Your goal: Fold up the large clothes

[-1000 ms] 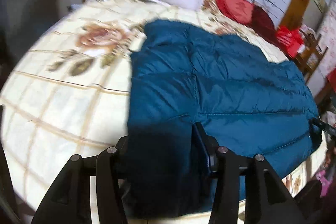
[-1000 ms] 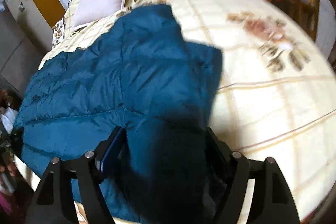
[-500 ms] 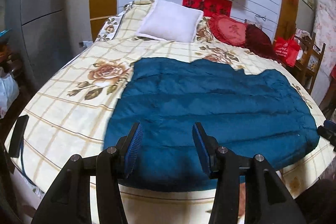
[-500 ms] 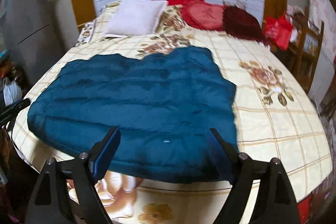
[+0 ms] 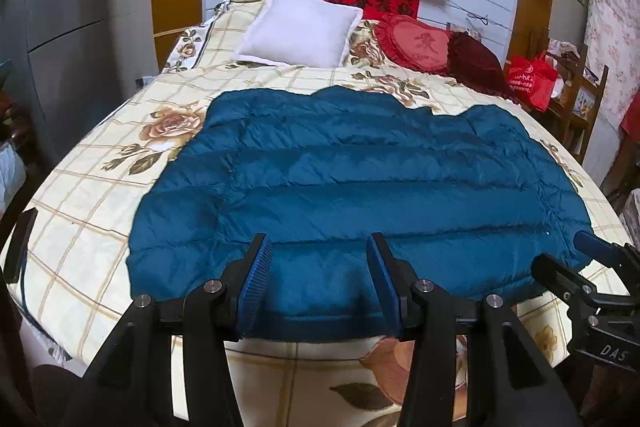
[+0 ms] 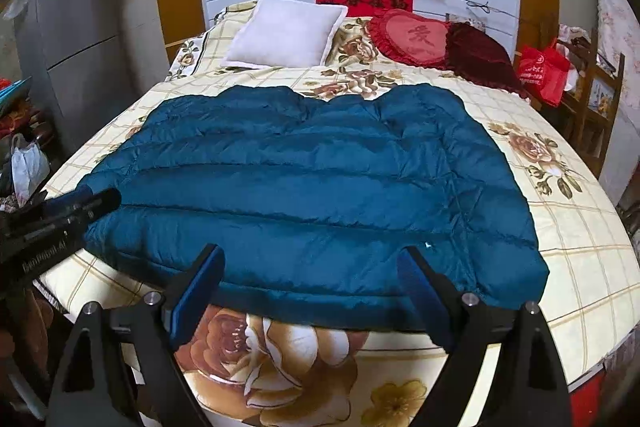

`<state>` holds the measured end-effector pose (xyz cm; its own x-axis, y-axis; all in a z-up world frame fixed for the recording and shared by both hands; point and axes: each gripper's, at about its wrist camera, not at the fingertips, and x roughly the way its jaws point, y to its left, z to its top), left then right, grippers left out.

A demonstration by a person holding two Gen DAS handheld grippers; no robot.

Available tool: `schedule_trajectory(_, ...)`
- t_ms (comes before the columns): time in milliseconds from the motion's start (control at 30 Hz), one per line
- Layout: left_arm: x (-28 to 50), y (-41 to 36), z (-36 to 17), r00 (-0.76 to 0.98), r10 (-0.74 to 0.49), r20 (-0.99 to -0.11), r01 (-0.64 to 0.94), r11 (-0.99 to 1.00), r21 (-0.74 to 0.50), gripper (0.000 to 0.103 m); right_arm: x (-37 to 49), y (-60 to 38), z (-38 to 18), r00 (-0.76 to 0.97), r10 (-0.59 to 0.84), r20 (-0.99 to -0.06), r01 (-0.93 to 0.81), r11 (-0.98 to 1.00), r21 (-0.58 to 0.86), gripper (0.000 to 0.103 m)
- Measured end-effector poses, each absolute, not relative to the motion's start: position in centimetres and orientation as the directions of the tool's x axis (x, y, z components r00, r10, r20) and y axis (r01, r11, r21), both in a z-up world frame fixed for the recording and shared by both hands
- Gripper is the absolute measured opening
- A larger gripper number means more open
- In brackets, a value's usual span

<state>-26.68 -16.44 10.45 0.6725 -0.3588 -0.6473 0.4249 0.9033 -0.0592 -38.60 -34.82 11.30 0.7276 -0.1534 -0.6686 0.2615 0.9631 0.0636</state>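
Observation:
A large teal quilted jacket (image 5: 352, 187) (image 6: 312, 187) lies spread flat across the bed, its hem along the near edge. My left gripper (image 5: 318, 243) hovers over the left part of the hem, open, with nothing pinched between its blue pads. My right gripper (image 6: 310, 255) hangs above the right part of the hem, its jaws opening wide with nothing in them. Each gripper also shows in the other's view: the right gripper (image 5: 592, 247) at the far right, the left gripper (image 6: 80, 203) at the far left. Neither one touches the jacket.
The bed (image 5: 100, 187) has a cream checked cover with roses. At its head lie a white pillow (image 5: 300, 27), a red heart cushion (image 5: 416, 43) and a dark red cushion (image 5: 476, 63). A wooden chair with a red bag (image 5: 532, 79) stands right, grey cabinets left.
A second ago both grippers had jacket fabric between their jaws. The fabric has since dropped flat onto the bed, and both grippers have drawn back toward the bed's foot, the right one spreading wider.

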Motion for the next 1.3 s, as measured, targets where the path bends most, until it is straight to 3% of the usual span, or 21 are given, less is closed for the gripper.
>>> schedule_trajectory(1300,-27.2,-19.0,10.0,0.679,-0.343,-0.649,0.442,0.897,-0.012,0.061,-36.9,-34.4,11.0,0.735,-0.177,-0.655,0.298,0.951,0.078,0.094)
